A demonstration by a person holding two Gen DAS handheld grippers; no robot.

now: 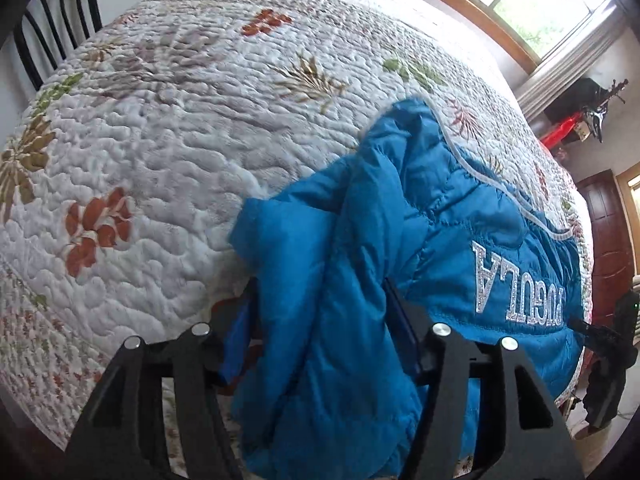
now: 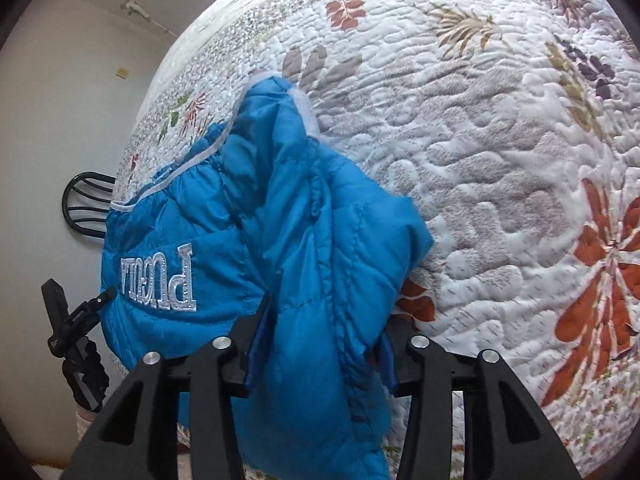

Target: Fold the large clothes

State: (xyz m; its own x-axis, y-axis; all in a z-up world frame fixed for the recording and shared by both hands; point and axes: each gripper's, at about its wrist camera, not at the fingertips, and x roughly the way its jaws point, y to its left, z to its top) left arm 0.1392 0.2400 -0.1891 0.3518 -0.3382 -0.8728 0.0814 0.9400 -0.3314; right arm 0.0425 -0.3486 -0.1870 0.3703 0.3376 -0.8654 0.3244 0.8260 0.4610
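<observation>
A blue quilted puffer jacket [image 1: 420, 240] with silver lettering lies on the bed, partly bunched and lifted at its near edge. My left gripper [image 1: 320, 320] is shut on a thick fold of the jacket, which fills the space between its fingers. My right gripper [image 2: 320, 332] is shut on another fold of the same jacket [image 2: 280, 240]. Each gripper shows in the other's view: the right one at the jacket's far right edge [image 1: 600, 336], the left one at the far left edge [image 2: 80, 316]. The fingertips are hidden by fabric.
The bed is covered by a white floral quilt [image 1: 180, 140] that spreads beyond the jacket. A black metal chair [image 1: 52, 28] stands at the bed's far left corner. A window [image 1: 540, 4] and a brown door [image 1: 608, 236] are on the right.
</observation>
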